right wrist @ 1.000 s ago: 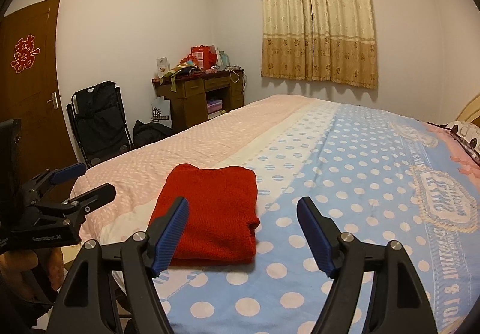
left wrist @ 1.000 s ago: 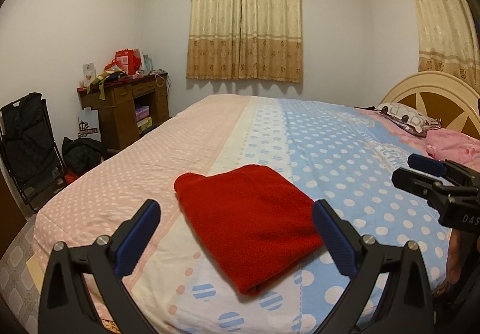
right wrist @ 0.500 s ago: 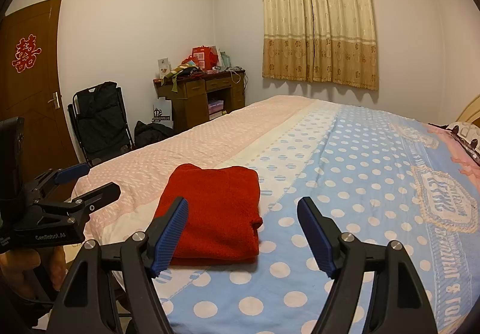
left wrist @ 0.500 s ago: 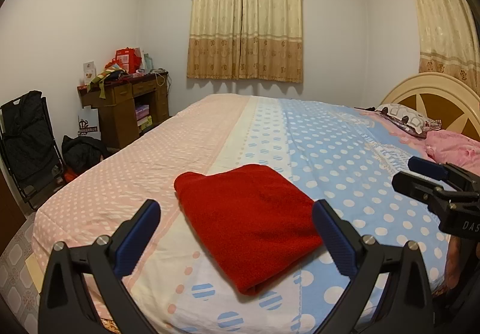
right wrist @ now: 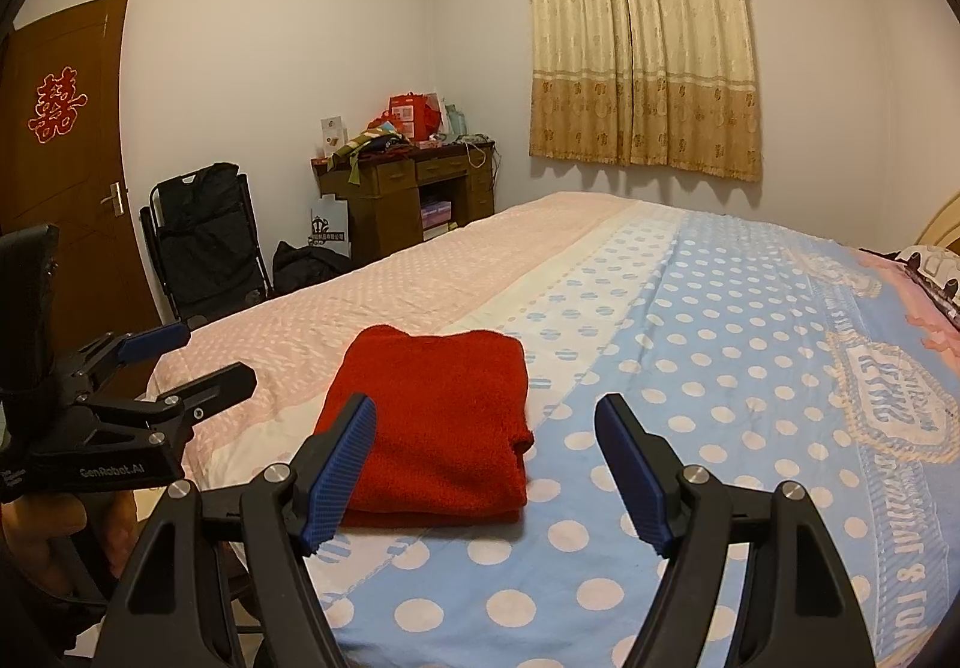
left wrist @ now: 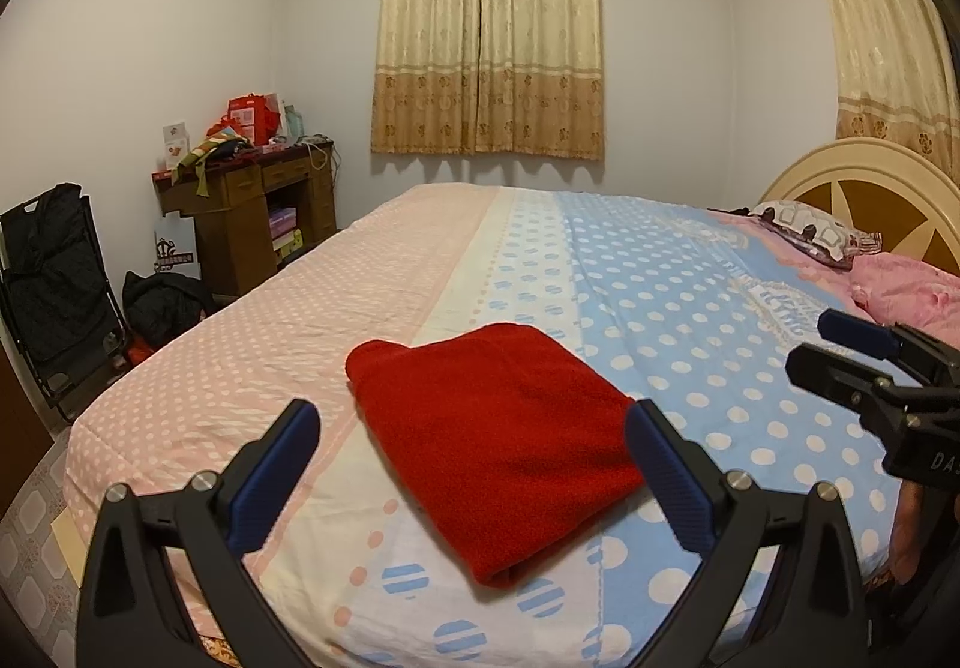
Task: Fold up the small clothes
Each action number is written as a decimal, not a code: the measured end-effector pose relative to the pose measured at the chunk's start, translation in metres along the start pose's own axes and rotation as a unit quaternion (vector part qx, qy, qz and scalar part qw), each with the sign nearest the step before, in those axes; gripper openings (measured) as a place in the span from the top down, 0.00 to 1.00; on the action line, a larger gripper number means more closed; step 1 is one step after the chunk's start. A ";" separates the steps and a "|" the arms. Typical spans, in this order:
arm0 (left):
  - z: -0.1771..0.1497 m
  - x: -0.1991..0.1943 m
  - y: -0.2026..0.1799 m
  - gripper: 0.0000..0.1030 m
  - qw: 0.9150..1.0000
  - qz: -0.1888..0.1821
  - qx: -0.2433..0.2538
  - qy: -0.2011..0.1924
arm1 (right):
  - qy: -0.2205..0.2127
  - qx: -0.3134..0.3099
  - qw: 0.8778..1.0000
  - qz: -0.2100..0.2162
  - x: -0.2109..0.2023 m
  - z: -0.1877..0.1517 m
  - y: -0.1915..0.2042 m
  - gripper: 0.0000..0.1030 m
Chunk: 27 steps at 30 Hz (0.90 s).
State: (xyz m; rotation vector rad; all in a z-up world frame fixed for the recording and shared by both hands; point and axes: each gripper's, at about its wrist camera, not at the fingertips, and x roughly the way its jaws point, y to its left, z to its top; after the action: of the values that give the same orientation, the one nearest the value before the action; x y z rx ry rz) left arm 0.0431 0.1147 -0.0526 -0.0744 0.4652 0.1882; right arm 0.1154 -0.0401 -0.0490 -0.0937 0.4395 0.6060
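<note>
A bed (left wrist: 420, 272) fills the lower 2 thirds of both views, its cover pink with white dots on the left and blue with white dots on the right. Cream and tan curtains (left wrist: 489, 44) hang at upper centre of the left wrist view. A brown desk (right wrist: 408, 200) piled with red bags stands left of centre, a black folding chair (right wrist: 204, 242) beside it. The red garment (left wrist: 498, 440) lies folded flat near the bed's front edge, at lower centre. The left gripper (left wrist: 471, 458) has its jaws spread wide, empty, with the garment showing between them. The right gripper (right wrist: 486, 464) is likewise spread and empty, the garment behind its left finger.
</note>
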 end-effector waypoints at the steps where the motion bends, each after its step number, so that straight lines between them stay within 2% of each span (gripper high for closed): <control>1: -0.001 0.001 0.000 0.00 1.000 0.000 0.001 0.001 | -0.001 0.000 1.000 0.000 0.000 0.000 0.000 0.26; 6: -0.002 0.002 0.002 0.00 1.000 -0.011 0.004 0.006 | -0.003 0.000 1.000 -0.001 -0.001 -0.001 0.000 0.26; 8: -0.002 0.001 0.001 0.00 1.000 0.002 0.004 0.000 | -0.007 0.000 1.000 -0.001 -0.001 -0.001 0.000 0.26; 20: 0.004 -0.005 0.015 0.00 1.000 0.020 -0.005 -0.019 | -0.030 -0.016 0.999 0.005 -0.014 -0.002 0.012 0.26; 27: 0.003 0.000 0.022 0.00 1.000 0.023 -0.014 -0.013 | -0.031 -0.030 0.999 0.009 -0.015 -0.003 0.020 0.26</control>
State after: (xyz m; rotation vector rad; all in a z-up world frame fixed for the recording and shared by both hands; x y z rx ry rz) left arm 0.0404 0.1366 -0.0507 -0.0891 0.4394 0.2411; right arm 0.0918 -0.0320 -0.0448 -0.1277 0.3617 0.6372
